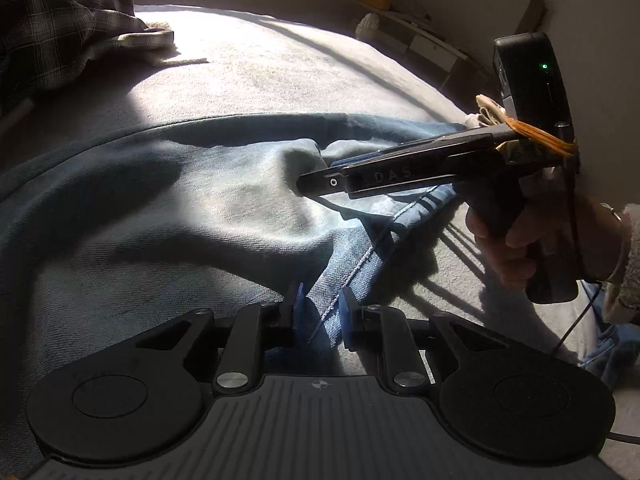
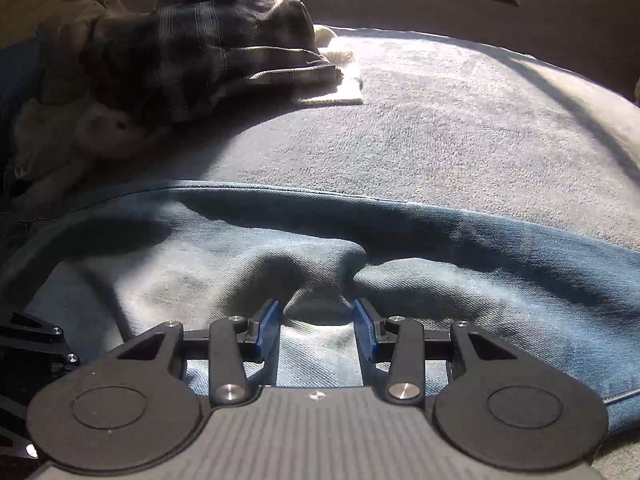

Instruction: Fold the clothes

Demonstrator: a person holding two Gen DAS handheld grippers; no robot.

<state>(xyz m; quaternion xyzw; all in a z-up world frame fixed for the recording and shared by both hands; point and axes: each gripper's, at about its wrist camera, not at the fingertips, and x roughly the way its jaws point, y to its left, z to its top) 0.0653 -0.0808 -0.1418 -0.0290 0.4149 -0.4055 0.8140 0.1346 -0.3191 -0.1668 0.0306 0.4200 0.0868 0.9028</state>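
Blue jeans (image 1: 168, 208) lie rumpled across a grey bed cover (image 1: 280, 64). At the bottom of the left wrist view, my left gripper (image 1: 322, 312) hovers low over a seamed denim edge. Its blue pads stand a little apart with the denim lying between them, not pinched. My right gripper (image 1: 308, 182) reaches in from the right, held by a person's hand (image 1: 508, 248), with its tips against a raised bunch of denim. In the right wrist view, the right gripper (image 2: 316, 320) is open over the jeans (image 2: 440, 280), with a fold ridge just ahead of its pads.
A dark plaid garment (image 2: 208, 52) is heaped at the far left of the bed on a cream cloth (image 2: 340, 80). Bare grey bed cover (image 2: 460, 120) stretches beyond the jeans. A low shelf (image 1: 424, 40) lines the far wall.
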